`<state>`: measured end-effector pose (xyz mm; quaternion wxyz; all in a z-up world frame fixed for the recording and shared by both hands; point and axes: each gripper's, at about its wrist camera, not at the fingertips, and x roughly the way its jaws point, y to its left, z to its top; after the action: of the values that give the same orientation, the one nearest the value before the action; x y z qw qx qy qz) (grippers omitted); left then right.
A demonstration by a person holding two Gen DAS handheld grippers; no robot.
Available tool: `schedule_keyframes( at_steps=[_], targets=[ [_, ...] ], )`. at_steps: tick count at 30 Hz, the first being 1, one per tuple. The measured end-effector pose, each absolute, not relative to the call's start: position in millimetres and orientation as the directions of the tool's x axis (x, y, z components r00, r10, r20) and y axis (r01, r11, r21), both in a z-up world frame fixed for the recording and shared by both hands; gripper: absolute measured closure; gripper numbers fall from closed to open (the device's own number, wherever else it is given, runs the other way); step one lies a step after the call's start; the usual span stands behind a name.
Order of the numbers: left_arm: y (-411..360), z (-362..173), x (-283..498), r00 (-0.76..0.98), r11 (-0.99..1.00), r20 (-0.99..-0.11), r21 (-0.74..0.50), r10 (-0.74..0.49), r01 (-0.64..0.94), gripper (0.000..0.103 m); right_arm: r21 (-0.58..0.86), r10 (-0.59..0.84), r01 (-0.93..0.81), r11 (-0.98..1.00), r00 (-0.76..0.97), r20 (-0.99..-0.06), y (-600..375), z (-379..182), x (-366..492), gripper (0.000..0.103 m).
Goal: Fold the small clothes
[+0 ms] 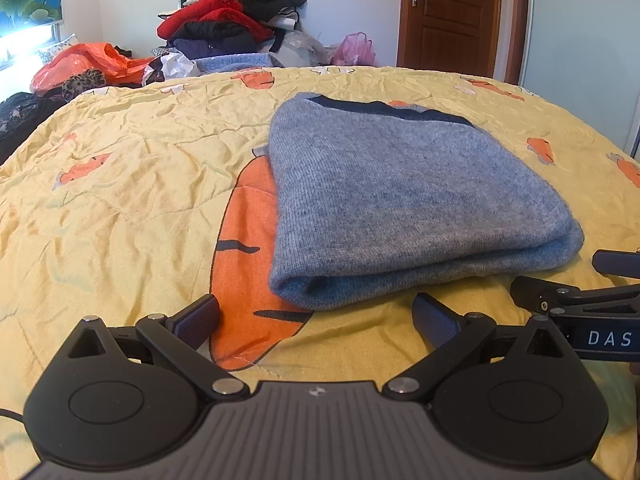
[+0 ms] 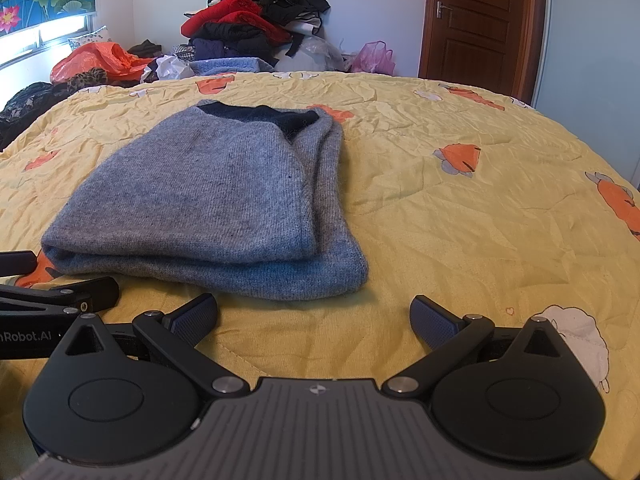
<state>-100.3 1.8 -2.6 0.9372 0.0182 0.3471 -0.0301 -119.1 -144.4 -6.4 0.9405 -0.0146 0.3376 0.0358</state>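
A grey knit sweater [image 1: 400,196] with a dark navy collar lies folded in a flat stack on the yellow quilt [image 1: 120,200]. It also shows in the right wrist view [image 2: 208,204]. My left gripper [image 1: 316,320] is open and empty, just in front of the sweater's near folded edge. My right gripper [image 2: 314,320] is open and empty, in front of the sweater's near right corner. Its fingers show at the right edge of the left wrist view [image 1: 576,296], and the left gripper's fingers show at the left edge of the right wrist view [image 2: 60,292].
A pile of red, black and blue clothes [image 1: 232,20] stands at the far end of the bed, with an orange plastic bag [image 1: 80,64] and a pink bag [image 1: 354,50]. A brown door [image 1: 452,16] is behind on the right. The quilt [image 2: 460,220] spreads to the right.
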Motion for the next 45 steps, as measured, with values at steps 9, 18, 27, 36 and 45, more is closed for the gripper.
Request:
schedule_keyframes(
  at_steps=[9,18,27,36,45],
  targets=[
    [3.7,0.9,-95.1,0.722,0.996,-0.690,0.006,-0.057,0.084,0.000,0.021,0.080,-0.087,0.996,0.768,-0.636,-145.8,-4.0,-122.1,0.000],
    [8.1,12.0,-105.4,0.705,1.000,-0.709,0.003,-0.015,0.024,0.000,0.060,0.119,-0.105,0.993,0.748,-0.653,-152.0,3.7,-141.3,0.000],
    [13.9,38.5,-134.2,0.743,1.000,-0.669,-0.013,0.001,-0.012,0.000,0.094,0.137,-0.100,0.991,0.766,-0.628,-157.0,35.7,-155.1,0.000],
    [17.9,46.0,-139.7,0.755,0.999,-0.656,-0.022,0.004,-0.024,0.000,0.096,0.150,-0.115,0.989,0.760,-0.632,-152.7,45.3,-158.0,0.000],
    [23.6,44.5,-137.1,0.749,0.999,-0.662,-0.025,0.014,-0.040,0.000,0.080,0.130,-0.102,0.992,0.741,-0.659,-151.5,40.2,-151.7,0.000]
  ],
)
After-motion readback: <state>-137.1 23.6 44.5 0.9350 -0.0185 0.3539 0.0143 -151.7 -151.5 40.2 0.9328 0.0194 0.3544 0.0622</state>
